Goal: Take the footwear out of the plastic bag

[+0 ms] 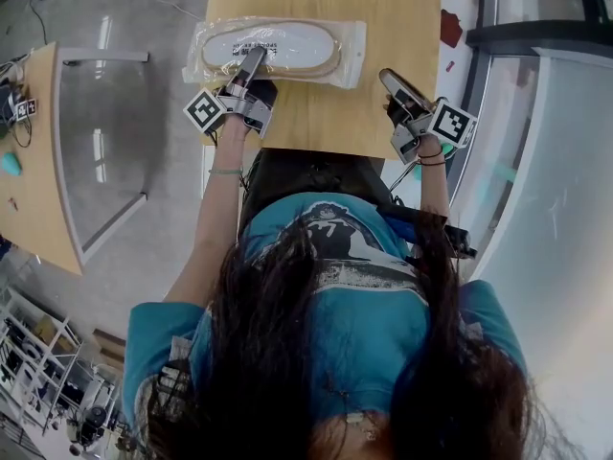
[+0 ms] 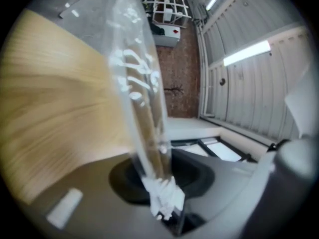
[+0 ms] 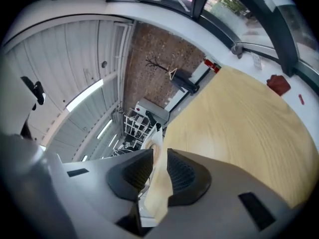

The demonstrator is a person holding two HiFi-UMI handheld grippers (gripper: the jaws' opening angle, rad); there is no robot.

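Observation:
A clear plastic bag [image 1: 276, 50] holding a pair of pale flat slippers [image 1: 287, 44] lies across the far part of the wooden table [image 1: 402, 27]. My left gripper [image 1: 251, 65] reaches onto the bag's near edge. In the left gripper view the bag [image 2: 142, 108] rises between the jaws, and my left gripper [image 2: 163, 185] is shut on its crumpled edge. My right gripper [image 1: 397, 86] hovers over the table's near right corner, apart from the bag. In the right gripper view my right gripper [image 3: 154, 166] stands slightly open with nothing between its pads, and the bag [image 3: 151, 144] shows far off through the gap.
A glass-topped side table [image 1: 105, 142] stands to the left, with a wooden desk [image 1: 29, 190] beyond it. A small red object [image 1: 450, 27] lies on the white ledge right of the table. A black chair [image 1: 306, 175] is under the table's near edge.

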